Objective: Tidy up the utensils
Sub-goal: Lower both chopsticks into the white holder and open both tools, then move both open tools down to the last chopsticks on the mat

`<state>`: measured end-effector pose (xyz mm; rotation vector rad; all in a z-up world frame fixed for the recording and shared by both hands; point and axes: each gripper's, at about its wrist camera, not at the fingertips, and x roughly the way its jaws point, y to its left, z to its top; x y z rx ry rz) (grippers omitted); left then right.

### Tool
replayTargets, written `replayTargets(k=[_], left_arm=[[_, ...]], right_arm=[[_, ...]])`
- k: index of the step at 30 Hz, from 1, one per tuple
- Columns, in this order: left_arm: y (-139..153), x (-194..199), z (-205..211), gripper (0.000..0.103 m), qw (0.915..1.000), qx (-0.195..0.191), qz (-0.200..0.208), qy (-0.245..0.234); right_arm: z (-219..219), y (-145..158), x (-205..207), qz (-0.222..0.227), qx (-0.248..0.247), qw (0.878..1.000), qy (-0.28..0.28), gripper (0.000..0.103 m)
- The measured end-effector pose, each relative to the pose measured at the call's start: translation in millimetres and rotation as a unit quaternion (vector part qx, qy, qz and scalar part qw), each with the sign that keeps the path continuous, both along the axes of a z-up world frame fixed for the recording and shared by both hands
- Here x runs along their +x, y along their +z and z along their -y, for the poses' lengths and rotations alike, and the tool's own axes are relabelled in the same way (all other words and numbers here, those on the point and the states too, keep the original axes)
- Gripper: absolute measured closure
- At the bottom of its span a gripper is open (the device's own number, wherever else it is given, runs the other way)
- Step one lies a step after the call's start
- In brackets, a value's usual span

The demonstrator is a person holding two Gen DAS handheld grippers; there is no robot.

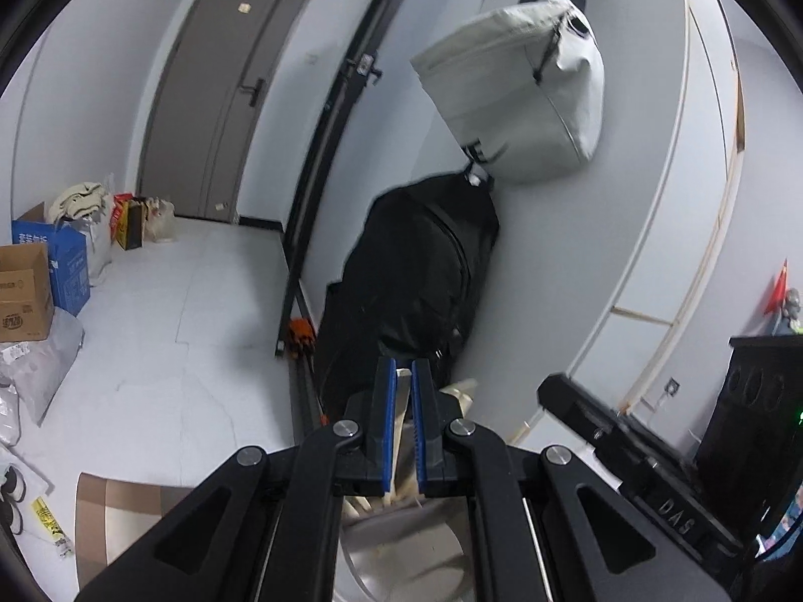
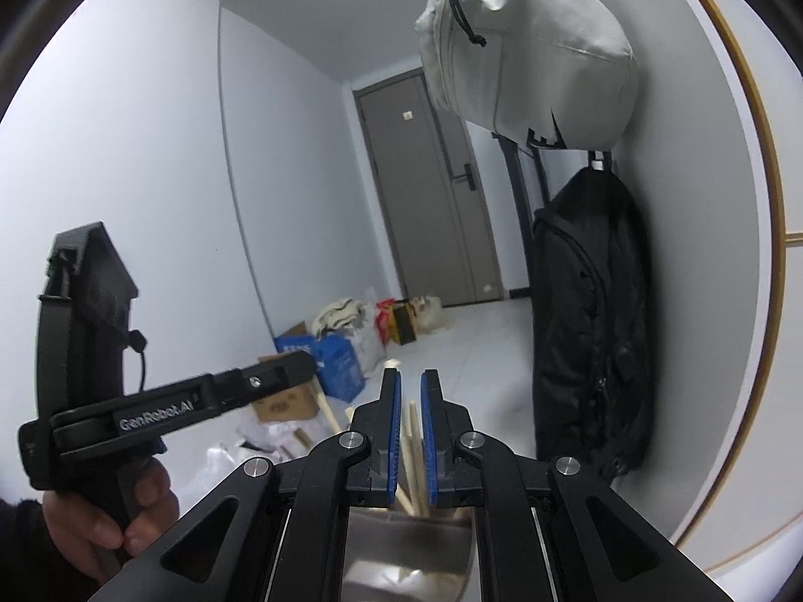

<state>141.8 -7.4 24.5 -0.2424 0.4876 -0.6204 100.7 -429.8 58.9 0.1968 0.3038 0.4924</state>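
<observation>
White walls are surrounding us; left gripper [image 1: 404,376] is clamping a wooden utensil [image 1: 401,416], right gripper [image 2: 410,384] (jaws apart) is straddling sticks [image 2: 414,446] above the steel cup [image 2: 406,547] at 6 o'clock; next we are lowering.

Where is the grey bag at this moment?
The grey bag hangs on the white wall, upper right in both wrist views, directly above the black jacket and to the right of the grey door.
</observation>
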Motion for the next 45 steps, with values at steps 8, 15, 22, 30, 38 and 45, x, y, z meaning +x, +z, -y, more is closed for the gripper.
replayTargets(k=[8,15,22,30,38,45], left_arm=[[21.4,-36.5,5.7,0.069,0.9985,0.048,0.009,0.024],[28.6,-78.1,3.7,0.046,0.9946,0.075,0.022,0.068],[22.7,-103.3,-10.4,0.034,0.9915,0.087,0.008,0.096],[-6.9,-114.3,-35.8,0.019,0.9849,0.091,-0.039,0.142],[-64.2,-105.0,-58.1,0.019,0.9697,0.111,-0.133,0.172],[-80.0,-97.7,-73.0,0.019,0.9622,0.101,-0.173,0.184]], right_arm=[[23.2,17.7,-37.1,-0.006,0.021,1.0,-0.008,0.042],[23.7,14.6,-75.3,-0.029,-0.003,1.0,0.0,0.017],[10.9,0.2,-101.1,-0.074,-0.021,0.997,0.015,0.003],[-16.3,-41.0,-96.6,-0.18,-0.065,0.981,0.047,0.003],[-52.5,-105.7,-71.9,-0.303,-0.149,0.938,0.082,0.027],[-89.6,-140.8,-55.6,-0.33,-0.227,0.911,0.101,0.055]])
